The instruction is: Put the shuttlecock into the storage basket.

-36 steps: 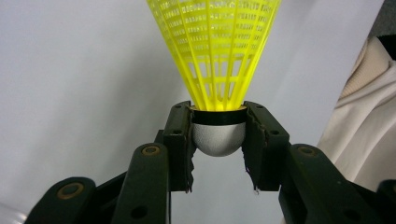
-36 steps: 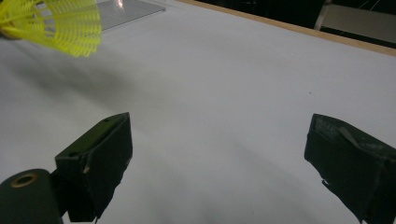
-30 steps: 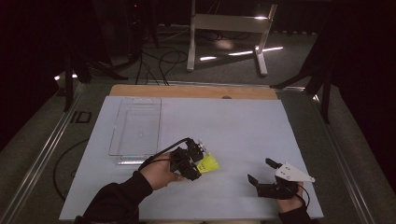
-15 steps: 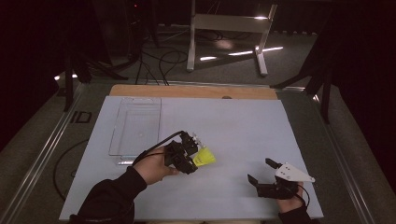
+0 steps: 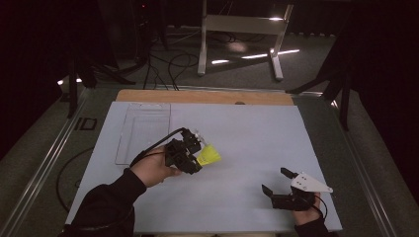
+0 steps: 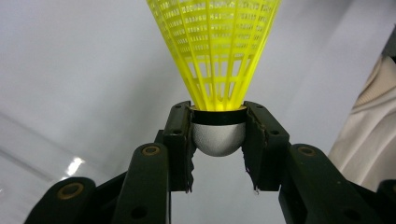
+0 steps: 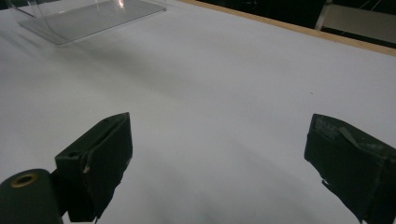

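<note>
1. My left tongs (image 5: 197,157) sit a little toward 8 o'clock from the middle of the worktop (image 5: 257,128) in the high view, with my left hand (image 5: 153,170) wrapped around the body behind them.
2. They are clamped on a yellow shuttlecock (image 6: 215,65) — in the left gripper view the two black jaws press on either side of its rounded silver-grey cork (image 6: 218,138), just below the black band.
3. The yellow skirt fans out away from the jaws, toward 12 o'clock in that view; in the high view the shuttlecock (image 5: 209,155) points toward 3 o'clock, out past the tongs.
4. In the left gripper view only pale worktop lies behind the skirt; I cannot tell how far the shuttlecock is from it.
5. A clear plastic tray (image 5: 143,131) lies flat toward 10 o'clock on the worktop, just beyond my left hand and apart from the shuttlecock.
6. My right tongs (image 5: 277,180) rest near 5 o'clock, well apart from the left pair, with the grey three-cornered plate (image 5: 310,183) on top.
7. Their jaws stand wide apart — in the right gripper view there is just bare white worktop between the right tongs (image 7: 219,154), nothing gripped.
8. The same view shows the clear tray (image 7: 93,16) far off toward 11 o'clock.
</note>
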A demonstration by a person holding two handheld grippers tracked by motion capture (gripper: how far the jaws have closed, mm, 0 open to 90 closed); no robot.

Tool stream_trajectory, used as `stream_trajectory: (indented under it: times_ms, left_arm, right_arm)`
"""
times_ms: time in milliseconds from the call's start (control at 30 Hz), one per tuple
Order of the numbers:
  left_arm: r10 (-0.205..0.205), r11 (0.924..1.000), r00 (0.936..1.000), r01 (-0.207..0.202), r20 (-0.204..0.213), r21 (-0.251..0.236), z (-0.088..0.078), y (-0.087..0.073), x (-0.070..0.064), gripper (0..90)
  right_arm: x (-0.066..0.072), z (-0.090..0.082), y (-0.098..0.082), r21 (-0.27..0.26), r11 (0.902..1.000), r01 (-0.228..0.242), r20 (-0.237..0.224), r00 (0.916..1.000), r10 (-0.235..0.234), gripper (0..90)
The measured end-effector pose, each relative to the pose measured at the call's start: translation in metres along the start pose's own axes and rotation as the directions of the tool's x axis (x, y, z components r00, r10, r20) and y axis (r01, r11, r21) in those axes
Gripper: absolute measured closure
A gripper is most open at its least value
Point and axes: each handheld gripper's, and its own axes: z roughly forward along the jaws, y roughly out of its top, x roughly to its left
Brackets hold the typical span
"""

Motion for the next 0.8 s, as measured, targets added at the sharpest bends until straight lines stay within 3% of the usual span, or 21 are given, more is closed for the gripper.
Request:
stream_trajectory:
  times_ms: [400,800]
  left_arm:
    - [-0.050,0.9986,0.9979,0.049,-0.042,-0.016,-0.019,-0.009,0.018,66.0]
    - [-0.113,0.9933,0.9903,0.111,-0.081,-0.032,-0.033,-0.025,0.039,65.9]
  right_arm:
    - [0.000,0.001,0.000,-0.001,1.0000,0.000,-0.002,1.0000,0.000,8.0]
    - [0.000,0.001,0.000,0.002,1.0000,-0.002,-0.002,1.0000,0.002,8.0]
